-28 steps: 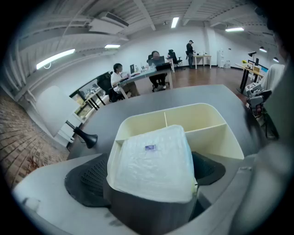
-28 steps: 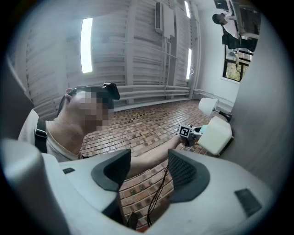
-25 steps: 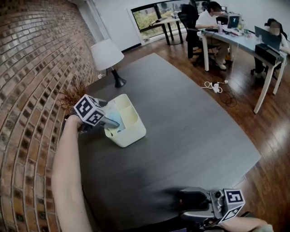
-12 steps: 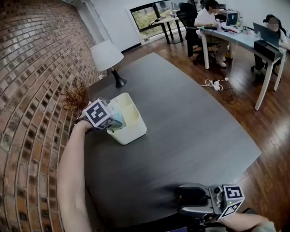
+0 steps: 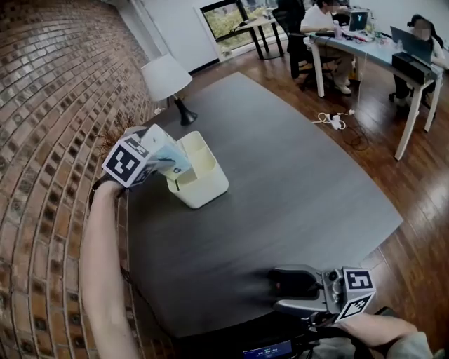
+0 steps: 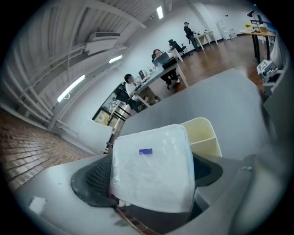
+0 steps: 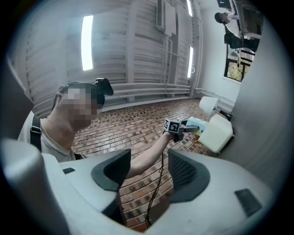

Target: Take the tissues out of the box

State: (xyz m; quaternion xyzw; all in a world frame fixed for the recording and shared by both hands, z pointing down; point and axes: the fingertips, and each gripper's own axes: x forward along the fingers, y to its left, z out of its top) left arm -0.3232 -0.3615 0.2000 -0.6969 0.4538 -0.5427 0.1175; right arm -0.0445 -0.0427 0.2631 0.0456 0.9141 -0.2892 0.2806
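A clear-wrapped pack of tissues hangs above the left rim of the cream plastic box, with my left gripper shut on it. The left gripper view shows the pack filling the space between the jaws, with the box behind and below it. My right gripper rests at the near edge of the dark table, open and holding nothing. From the right gripper view, the pack shows beside the box.
A white-shaded lamp stands at the table's far left corner by the brick wall. Desks with seated people fill the room beyond the table. A power strip lies on the wooden floor.
My left gripper has risen and drawn back toward the wall, lifting the tissue pack out of the box. The right gripper has hardly moved.
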